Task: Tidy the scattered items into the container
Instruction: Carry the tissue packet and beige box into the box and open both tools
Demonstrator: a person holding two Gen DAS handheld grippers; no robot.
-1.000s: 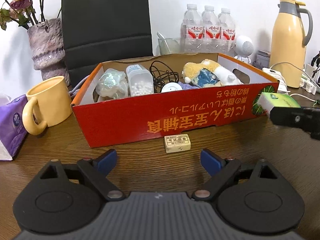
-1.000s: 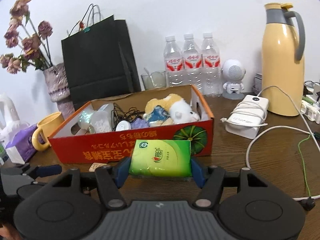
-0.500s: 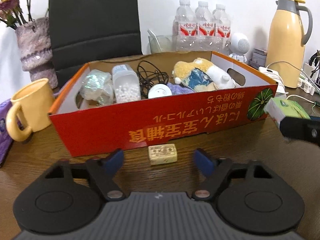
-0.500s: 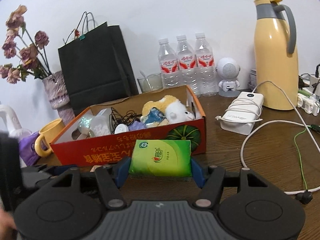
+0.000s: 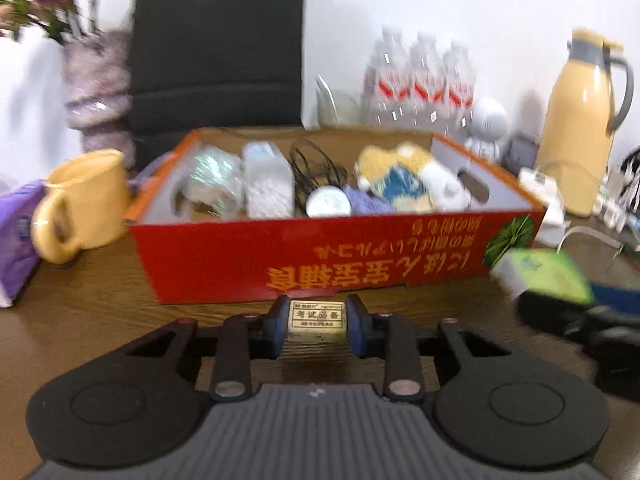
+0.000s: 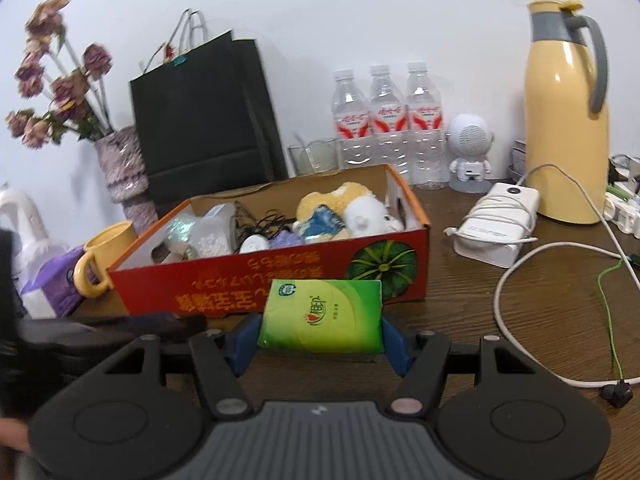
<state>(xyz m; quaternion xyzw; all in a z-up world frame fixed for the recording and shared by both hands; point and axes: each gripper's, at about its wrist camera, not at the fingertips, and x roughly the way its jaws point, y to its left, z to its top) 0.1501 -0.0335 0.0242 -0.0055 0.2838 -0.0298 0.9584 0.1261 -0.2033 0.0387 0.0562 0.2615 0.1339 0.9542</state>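
- The small eraser, a tan block in a printed paper sleeve, sits pinched between the blue pads of the left gripper, just in front of the near wall of the red cardboard box, at about 12 o'clock from the gripper's palm.
- I judge it light, firm and slightly rubbery. The pads bear on its two short ends, and that looks the right place, since the sleeve faces would be slicker; whether it has left the table cannot be told.
- The green tissue pack is clamped across its width between the fingers of the right gripper, held above the table just short of the box's near right corner.
- It looks soft, light and squashy, wrapped in glossy film. A hold on the two side edges near the middle suits it; a hard squeeze would only buckle it, and the film could slide.
- In the left wrist view the same pack and the right gripper appear blurred at about 3 o'clock of the eraser.
- The box already holds a plush toy, a clear tub of white beads, a black cable coil and a white round disc; free room appears mostly along the near wall.
- At 9 o'clock of the box stands a yellow mug, and beyond it a purple tissue packet.
- At 3 o'clock, well apart, lie a white power bank and a yellow thermos.
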